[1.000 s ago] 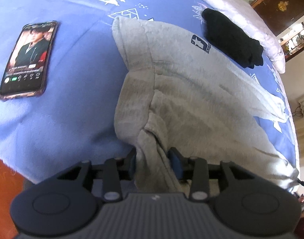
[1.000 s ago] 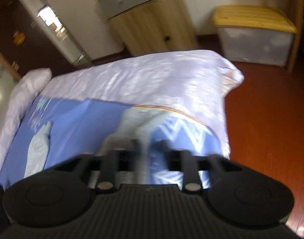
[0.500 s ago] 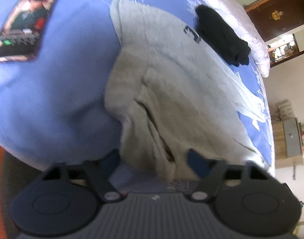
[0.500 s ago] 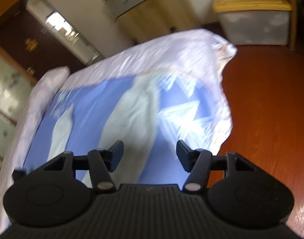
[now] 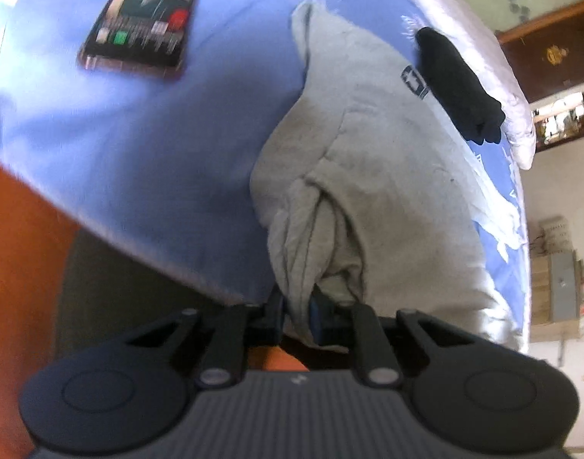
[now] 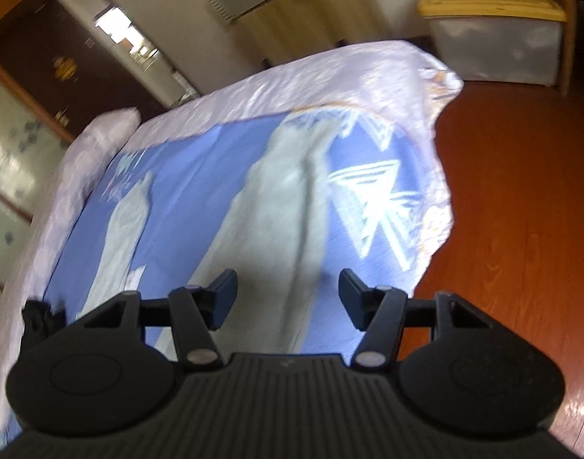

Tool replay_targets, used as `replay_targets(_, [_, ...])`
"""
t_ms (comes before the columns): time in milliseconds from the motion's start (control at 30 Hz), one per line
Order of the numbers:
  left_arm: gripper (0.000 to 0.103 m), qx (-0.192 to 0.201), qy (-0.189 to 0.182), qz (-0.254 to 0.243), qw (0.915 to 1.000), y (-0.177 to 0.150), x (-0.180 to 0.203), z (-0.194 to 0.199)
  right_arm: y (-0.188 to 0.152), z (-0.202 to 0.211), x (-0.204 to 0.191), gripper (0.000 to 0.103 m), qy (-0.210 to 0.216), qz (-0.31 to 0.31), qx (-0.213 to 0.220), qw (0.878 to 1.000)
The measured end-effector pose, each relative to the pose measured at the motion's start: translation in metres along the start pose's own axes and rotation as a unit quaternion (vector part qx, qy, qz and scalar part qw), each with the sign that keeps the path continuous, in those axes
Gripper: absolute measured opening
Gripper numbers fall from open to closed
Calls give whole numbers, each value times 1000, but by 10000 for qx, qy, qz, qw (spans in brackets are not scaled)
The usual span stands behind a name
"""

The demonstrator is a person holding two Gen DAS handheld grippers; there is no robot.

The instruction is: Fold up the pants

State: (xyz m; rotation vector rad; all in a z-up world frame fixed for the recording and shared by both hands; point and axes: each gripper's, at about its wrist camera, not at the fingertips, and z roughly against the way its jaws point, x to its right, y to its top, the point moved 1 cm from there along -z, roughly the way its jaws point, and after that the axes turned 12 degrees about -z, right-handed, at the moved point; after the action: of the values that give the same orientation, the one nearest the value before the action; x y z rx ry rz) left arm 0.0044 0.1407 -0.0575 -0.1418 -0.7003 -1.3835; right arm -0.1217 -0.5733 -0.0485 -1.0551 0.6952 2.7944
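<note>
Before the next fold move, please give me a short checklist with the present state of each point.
1. Left gripper shut on pants: ok.
2. Right gripper open, jaws apart, holds nothing: ok.
3. Right gripper over the pant leg: ok.
4. Pants flat: not ok, bunched near the left jaws.
5. Phone apart from the pants: ok.
6. Black cloth clear of the pants: cannot tell, it lies at their edge.

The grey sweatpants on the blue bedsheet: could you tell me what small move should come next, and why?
Probably close the open right gripper on the trouser leg below it. The left gripper already pinches the bunched waist end of the grey sweatpants, so the leg end lies free.
</note>
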Motion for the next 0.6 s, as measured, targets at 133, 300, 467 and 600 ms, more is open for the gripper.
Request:
replay_targets(133, [44, 85, 93, -66, 9999, 5, 8, -7, 16, 6, 15, 62, -85, -304, 321, 9990])
replay_targets(300, [47, 195, 18, -226, 9996, 16, 21, -10, 30, 6, 24, 62, 151, -504, 242, 9983])
replay_targets(467, [31, 97, 72, -81, 9999, 14, 17, -17, 37, -13, 22, 61, 164, -404, 72, 9990])
replay_targets(600, [12, 51, 48, 40, 10000, 16, 14, -16, 37, -34, 22, 48, 250, -473, -243, 9983])
